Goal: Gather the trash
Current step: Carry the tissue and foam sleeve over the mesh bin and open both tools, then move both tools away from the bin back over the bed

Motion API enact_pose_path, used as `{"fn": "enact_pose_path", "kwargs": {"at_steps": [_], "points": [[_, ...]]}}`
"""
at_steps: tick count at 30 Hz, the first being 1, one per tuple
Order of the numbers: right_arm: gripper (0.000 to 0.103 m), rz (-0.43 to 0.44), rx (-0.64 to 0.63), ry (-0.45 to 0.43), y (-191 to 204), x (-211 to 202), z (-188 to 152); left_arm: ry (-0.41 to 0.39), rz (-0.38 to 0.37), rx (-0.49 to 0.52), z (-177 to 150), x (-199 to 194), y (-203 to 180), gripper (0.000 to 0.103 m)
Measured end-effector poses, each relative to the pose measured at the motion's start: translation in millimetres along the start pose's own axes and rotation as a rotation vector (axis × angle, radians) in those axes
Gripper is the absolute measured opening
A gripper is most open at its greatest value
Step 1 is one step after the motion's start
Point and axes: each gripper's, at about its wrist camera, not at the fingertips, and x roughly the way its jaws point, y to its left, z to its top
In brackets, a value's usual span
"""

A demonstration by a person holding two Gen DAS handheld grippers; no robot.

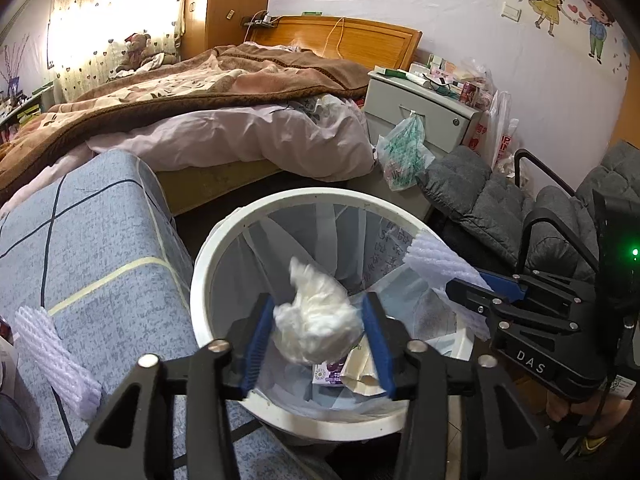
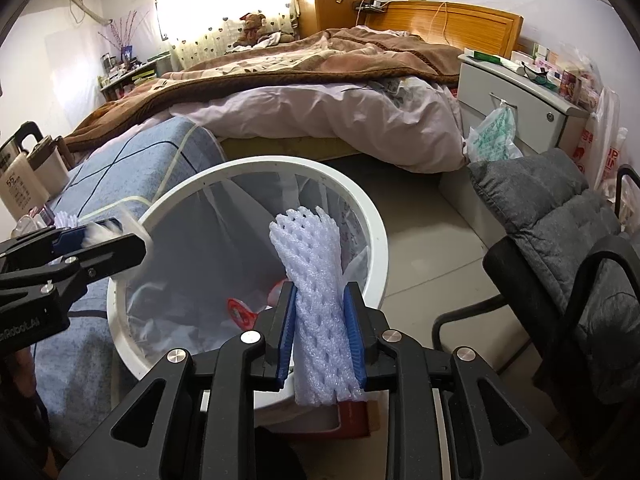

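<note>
A white round trash bin (image 1: 200, 280) with a clear liner stands on the floor beside a blue table; it also shows in the right wrist view (image 2: 376, 232). My left gripper (image 1: 318, 340) is over the bin's mouth, and a crumpled white tissue (image 1: 316, 328) sits between its blue pads, blurred; the pads look slightly apart from it. My right gripper (image 2: 320, 336) is shut on a white foam net sleeve (image 2: 316, 280) and holds it over the bin's near rim. In the left wrist view the sleeve (image 1: 432, 260) sticks out over the bin's right rim.
A second foam net sleeve (image 1: 56, 356) lies on the blue-cloth table (image 1: 100, 248) at left. A grey padded chair (image 2: 568, 232) stands right of the bin. A bed (image 2: 320, 92), a nightstand (image 2: 520, 92) and plastic bags lie beyond. A kettle (image 2: 24, 176) stands at far left.
</note>
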Motion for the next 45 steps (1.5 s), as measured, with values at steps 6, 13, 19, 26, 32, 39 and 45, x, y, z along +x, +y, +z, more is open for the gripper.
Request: {"fn": "enact_pose_path", "kwargs": {"at_steps": [6,13,19,26,32,39,45], "points": [[0.033,-0.006,-0.006,0.002,4,1,0,0.000,0.006,-0.009,-2,-2,3,0.067],[0.044,0.009,0.003,-0.009,8,-3,-2,-0.021,0.009,-0.021,-5,-13,10,0.069],[0.048,0.019,0.006,-0.014,15,-6,-5,-0.045,0.025,-0.049,-11,-28,21,0.070],[0.048,0.055,-0.008,-0.051,35,-17,-7,-0.072,0.071,-0.093,-23,-52,45,0.071],[0.048,0.092,-0.005,-0.070,52,-23,-8,-0.105,0.129,-0.142,-39,-76,72,0.072],[0.048,0.154,-0.035,-0.087,81,-30,-9,-0.141,0.236,-0.207,-61,-104,106,0.073],[0.049,0.203,-0.052,-0.083,104,-29,-13,-0.152,0.326,-0.281,-83,-124,137,0.077]]}}
